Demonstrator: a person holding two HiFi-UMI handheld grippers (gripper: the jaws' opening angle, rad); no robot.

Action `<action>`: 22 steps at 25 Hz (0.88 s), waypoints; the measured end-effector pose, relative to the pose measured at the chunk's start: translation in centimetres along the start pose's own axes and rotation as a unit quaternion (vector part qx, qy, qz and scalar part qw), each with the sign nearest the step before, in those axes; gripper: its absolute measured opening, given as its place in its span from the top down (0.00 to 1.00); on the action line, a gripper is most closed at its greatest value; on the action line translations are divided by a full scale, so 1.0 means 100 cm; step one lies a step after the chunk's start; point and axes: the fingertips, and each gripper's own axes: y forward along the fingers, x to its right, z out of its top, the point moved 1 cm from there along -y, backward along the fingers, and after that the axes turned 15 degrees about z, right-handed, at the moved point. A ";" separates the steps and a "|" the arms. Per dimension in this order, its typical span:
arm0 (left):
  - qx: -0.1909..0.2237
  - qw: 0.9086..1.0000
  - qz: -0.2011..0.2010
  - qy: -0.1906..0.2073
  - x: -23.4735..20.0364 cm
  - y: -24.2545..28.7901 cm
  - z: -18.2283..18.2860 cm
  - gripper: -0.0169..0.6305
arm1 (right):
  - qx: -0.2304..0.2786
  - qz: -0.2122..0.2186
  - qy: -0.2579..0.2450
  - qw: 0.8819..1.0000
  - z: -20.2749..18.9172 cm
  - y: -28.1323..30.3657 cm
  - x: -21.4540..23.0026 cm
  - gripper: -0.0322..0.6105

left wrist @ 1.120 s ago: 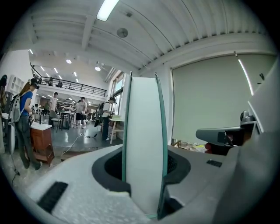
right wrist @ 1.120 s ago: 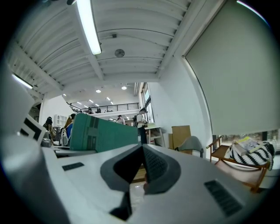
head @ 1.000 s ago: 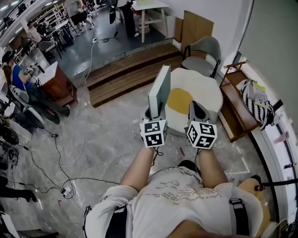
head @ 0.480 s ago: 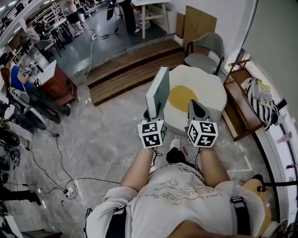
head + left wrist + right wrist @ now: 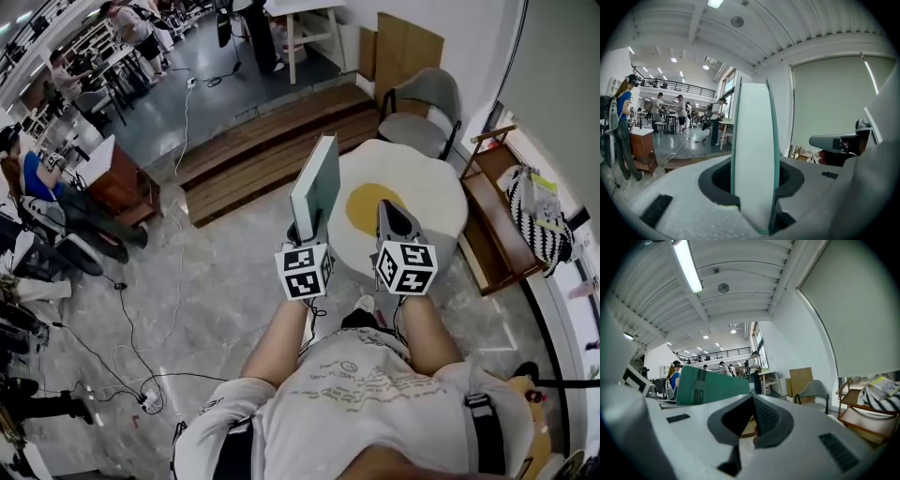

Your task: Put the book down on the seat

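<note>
Left gripper [image 5: 302,230] [image 5: 754,187]: your jaws squeeze tight on the bottom of the book.
Book [image 5: 316,186] [image 5: 752,150] [image 5: 712,386]: green cover; it stands straight up in your left gripper, in the air by the seat's left edge, not on it.
Right gripper [image 5: 392,217] [image 5: 752,420]: your jaws are pressed together with nothing in them.
Seat [image 5: 427,192]: white with a yellow middle, low on the floor in front of you.

Right gripper [image 5: 753,401]: jaws are seen closed together at the tips, with nothing between them.
Book [image 5: 712,386]: green cover, seen standing left of the jaws, with dark rectangles near its left edge.
Chair [image 5: 814,391]: grey, seen to the right, beside a cardboard panel [image 5: 800,377].
Shelf [image 5: 862,420]: wooden, at the far right, with a striped bag [image 5: 885,401] on it.
Lamp [image 5: 686,264]: a lit tube, seen on the ceiling.
</note>
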 end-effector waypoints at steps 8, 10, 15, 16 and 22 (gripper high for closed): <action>-0.007 1.000 -0.011 0.001 0.013 0.078 0.021 0.73 | 0.004 -0.013 -0.011 1.000 0.025 0.059 0.050 0.91; -0.006 1.000 -0.013 0.008 0.021 0.099 0.027 0.72 | 0.002 -0.020 -0.007 1.000 0.027 0.069 0.068 0.91; -0.019 0.999 -0.032 0.013 0.041 0.138 0.030 0.73 | -0.007 -0.039 0.004 0.999 0.026 0.087 0.104 0.91; -0.022 0.999 -0.036 0.015 0.046 0.146 0.030 0.72 | -0.008 -0.042 0.005 0.999 0.026 0.091 0.111 0.91; -0.035 0.998 -0.046 0.023 0.072 0.187 0.027 0.73 | -0.016 -0.051 0.009 0.999 0.027 0.105 0.151 0.91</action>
